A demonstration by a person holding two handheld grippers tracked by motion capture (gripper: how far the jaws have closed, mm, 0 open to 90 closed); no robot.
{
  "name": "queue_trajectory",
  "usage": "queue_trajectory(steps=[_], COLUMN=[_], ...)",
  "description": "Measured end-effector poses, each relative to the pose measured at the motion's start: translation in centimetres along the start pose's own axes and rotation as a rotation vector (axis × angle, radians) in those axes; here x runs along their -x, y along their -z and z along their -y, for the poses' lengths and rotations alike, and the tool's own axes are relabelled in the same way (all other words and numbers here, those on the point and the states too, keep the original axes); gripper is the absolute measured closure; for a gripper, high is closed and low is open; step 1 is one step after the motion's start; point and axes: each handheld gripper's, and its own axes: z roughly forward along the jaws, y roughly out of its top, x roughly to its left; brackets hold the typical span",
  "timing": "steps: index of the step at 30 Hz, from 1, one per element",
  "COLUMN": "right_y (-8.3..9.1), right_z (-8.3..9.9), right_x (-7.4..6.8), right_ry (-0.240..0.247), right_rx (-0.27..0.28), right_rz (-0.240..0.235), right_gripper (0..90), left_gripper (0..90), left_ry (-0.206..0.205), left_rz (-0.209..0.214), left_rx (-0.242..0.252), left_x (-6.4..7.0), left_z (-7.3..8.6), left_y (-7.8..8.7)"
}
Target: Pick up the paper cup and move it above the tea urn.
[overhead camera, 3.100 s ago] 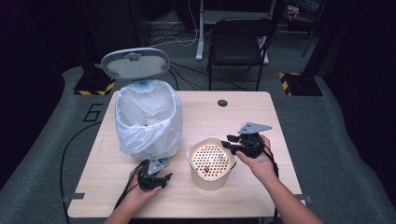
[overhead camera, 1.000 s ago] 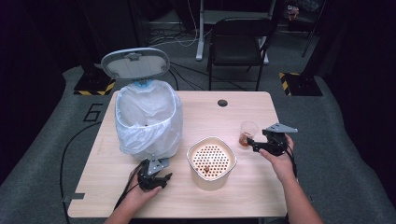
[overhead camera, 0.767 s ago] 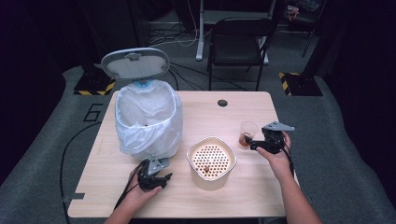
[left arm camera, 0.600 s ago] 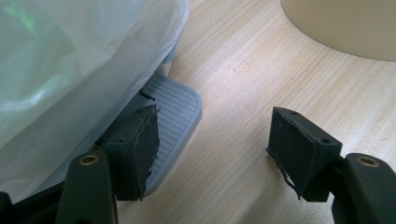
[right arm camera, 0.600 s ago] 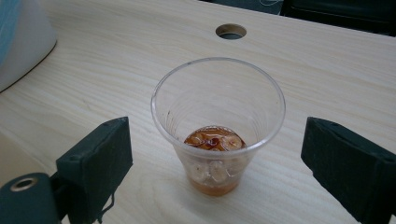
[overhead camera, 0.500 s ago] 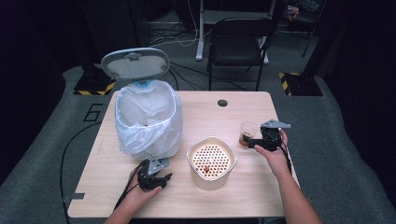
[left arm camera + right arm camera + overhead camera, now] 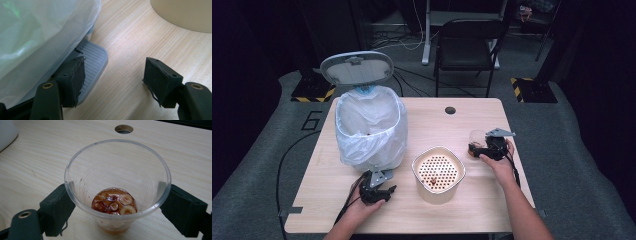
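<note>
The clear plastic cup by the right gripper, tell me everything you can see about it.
The clear plastic cup is see-through, thin-walled and faintly ribbed, wider at its round rim than at its base. It stands upright on the light wooden table, near the right edge in the high view. A shallow layer of reddish-brown liquid with pale ring-shaped pieces sits at the bottom, with small specks on the inner wall. The right gripper has a black jaw on each side of it, seemingly pressing the wall.

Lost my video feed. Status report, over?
Right gripper jaws around the clear cup, dregs inside. Left gripper open by bin pedal. Strainer pot between them.
</note>
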Motion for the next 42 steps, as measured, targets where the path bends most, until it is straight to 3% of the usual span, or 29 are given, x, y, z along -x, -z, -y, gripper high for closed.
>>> queue_trajectory(steps=[16,22,33,42], right_y=[-0.6,-1.1,-1.1,-0.8], right_z=[0.0,-0.8,-0.9,-1.1], right_x=[0.0,-0.4,-0.7,-1.0], right_ry=[-0.001,0.026,0.036,0.081], right_rx=[0.012,-0.025,-0.027,-0.016], right_rz=[-0.031,-0.019,-0.034,-0.04], right_gripper=[26.4,30.0,39.5,44.0], left_gripper=[33.5,33.5,33.5,33.5], left_ry=[0.0,0.0,-0.001,0.008], left_rz=[0.0,-0.001,-0.001,0.008], left_rx=[0.0,0.0,0.0,0.002], left_x=[0.0,0.0,0.0,0.0], left_z=[0.0,0.0,0.0,0.0], left_y=[0.0,0.0,0.0,0.0])
